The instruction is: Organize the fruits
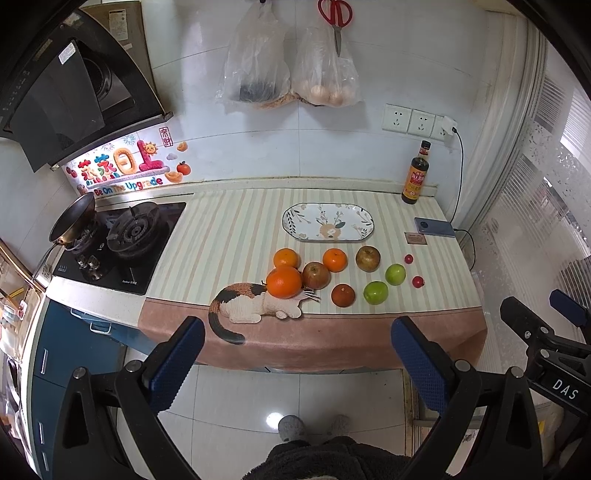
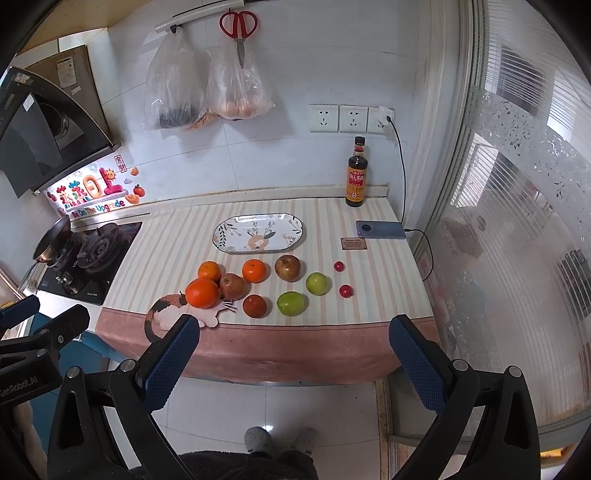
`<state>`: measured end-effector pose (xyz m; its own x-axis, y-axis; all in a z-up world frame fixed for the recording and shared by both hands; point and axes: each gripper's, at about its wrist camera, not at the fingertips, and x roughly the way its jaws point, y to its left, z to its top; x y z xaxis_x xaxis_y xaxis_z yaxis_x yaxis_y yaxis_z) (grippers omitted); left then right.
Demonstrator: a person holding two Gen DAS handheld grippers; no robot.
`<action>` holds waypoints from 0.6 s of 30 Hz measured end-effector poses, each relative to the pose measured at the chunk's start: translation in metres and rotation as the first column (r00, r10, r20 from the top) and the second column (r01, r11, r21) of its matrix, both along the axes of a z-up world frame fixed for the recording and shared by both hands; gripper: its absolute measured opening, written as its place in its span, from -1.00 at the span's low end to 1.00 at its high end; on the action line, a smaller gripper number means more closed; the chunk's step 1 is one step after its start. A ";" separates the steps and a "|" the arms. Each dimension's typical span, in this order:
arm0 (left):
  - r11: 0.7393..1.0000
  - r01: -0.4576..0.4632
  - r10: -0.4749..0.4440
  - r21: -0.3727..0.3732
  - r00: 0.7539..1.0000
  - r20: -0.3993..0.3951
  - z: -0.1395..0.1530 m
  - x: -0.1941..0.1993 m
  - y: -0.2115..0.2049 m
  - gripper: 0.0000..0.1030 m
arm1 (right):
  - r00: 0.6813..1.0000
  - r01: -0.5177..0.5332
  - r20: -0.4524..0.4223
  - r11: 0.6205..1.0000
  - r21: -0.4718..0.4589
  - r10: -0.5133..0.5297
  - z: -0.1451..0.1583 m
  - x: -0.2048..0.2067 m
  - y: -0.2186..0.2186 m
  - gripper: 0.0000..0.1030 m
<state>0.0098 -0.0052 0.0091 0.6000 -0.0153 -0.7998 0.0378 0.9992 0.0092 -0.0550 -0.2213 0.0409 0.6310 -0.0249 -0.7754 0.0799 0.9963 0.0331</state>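
Several fruits lie on the striped counter cloth in front of an empty oval flowered plate (image 1: 328, 222) (image 2: 258, 233): a big orange (image 1: 284, 282) (image 2: 201, 292), two smaller oranges (image 1: 335, 259) (image 2: 254, 270), brownish apples (image 1: 316, 275) (image 2: 287, 268), a dark red fruit (image 1: 343, 295) (image 2: 254, 305), two green apples (image 1: 375, 292) (image 2: 292, 303) and two small red fruits (image 1: 418, 282) (image 2: 346, 291). My left gripper (image 1: 297, 365) is open and empty, held back from the counter edge. My right gripper (image 2: 293, 363) is open and empty, also short of the counter.
A soy sauce bottle (image 1: 416, 173) (image 2: 357, 172) stands at the back right. A phone (image 1: 434, 226) (image 2: 380, 229) on a cable lies near it. A gas stove (image 1: 122, 236) with a pan (image 1: 72, 221) is left. Bags and scissors (image 2: 239, 33) hang on the wall.
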 end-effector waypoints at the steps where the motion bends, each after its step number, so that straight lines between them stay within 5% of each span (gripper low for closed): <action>1: 1.000 0.000 0.000 0.001 1.000 0.000 0.000 0.000 0.000 1.00 | 1.000 0.000 0.000 1.000 0.000 0.000 0.000 0.000 0.000 1.00; 18: 1.000 -0.001 0.001 -0.003 1.000 -0.004 -0.003 0.000 0.002 1.00 | 1.000 -0.002 -0.005 1.000 -0.001 0.002 -0.002 0.002 0.002 1.00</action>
